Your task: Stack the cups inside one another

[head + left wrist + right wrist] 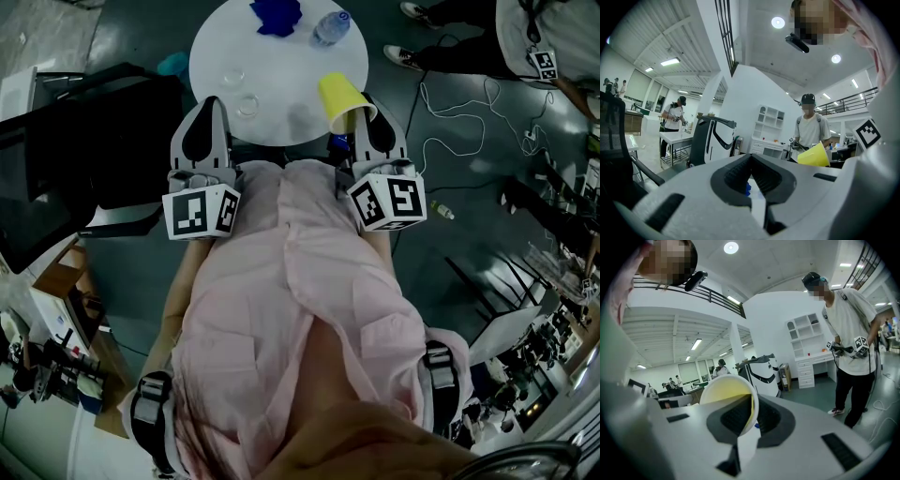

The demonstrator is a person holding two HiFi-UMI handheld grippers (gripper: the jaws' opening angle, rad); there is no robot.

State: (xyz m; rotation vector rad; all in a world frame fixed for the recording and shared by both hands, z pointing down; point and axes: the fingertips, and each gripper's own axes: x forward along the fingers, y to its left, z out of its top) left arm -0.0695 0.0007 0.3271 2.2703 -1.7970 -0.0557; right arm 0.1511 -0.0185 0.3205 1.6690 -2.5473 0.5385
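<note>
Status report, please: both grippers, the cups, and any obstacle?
Left gripper shut, empty. Right gripper shut on yellow cup rim, cup tilted at table edge. Two clear cups on table, unstacked. Bottle, blue cloth far side, not in way.

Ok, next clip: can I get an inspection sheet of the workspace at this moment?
Surface: round white table, ahead of both claws.
Job's things: yellow paper cup, tilted, off the table; two clear plastic cups, farther one and nearer one, on the table.
Clutter: crumpled blue item; clear plastic bottle.
Grippers: left claw shut, empty; right claw shut on the yellow paper cup's rim.
Cables: white cable loose on the floor, right.
Surroundings: bystander in white T-shirt.
</note>
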